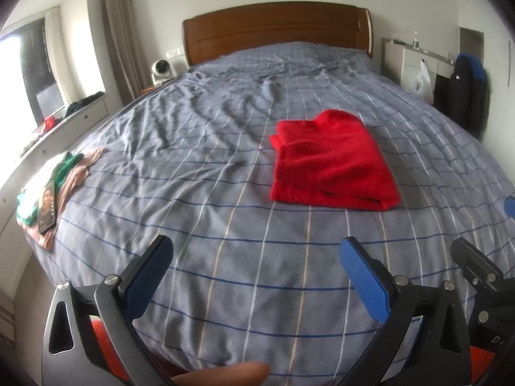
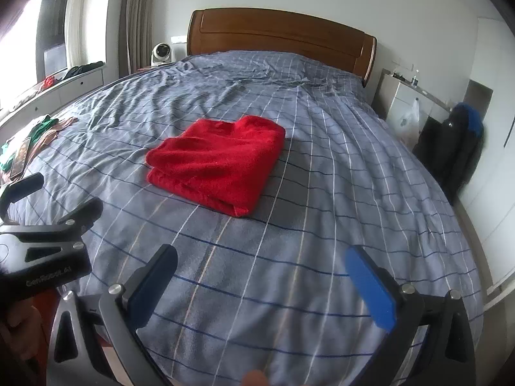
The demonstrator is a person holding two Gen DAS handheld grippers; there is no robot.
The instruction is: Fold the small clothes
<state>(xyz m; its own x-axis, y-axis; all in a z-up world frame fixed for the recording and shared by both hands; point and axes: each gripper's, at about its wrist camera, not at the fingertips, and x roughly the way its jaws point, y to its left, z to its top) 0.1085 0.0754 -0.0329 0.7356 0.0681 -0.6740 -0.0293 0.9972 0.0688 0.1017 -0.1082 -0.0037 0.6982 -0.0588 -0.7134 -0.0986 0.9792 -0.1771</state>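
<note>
On the striped bed cover (image 1: 199, 193), both grippers, left (image 1: 257, 254) and right (image 2: 260, 263), are gaping wide and empty (handles cropped), while a folded red garment (image 2: 219, 160) is lying beyond.

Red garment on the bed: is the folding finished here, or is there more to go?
Done: the red garment lies folded in a neat layered rectangle on the checked bedspread. In hand: nothing; the left gripper and right gripper are both open and empty, held back near the foot of the bed. Left: a loose heap of green and pink clothes at the bed's left edge looks unfolded.
</note>
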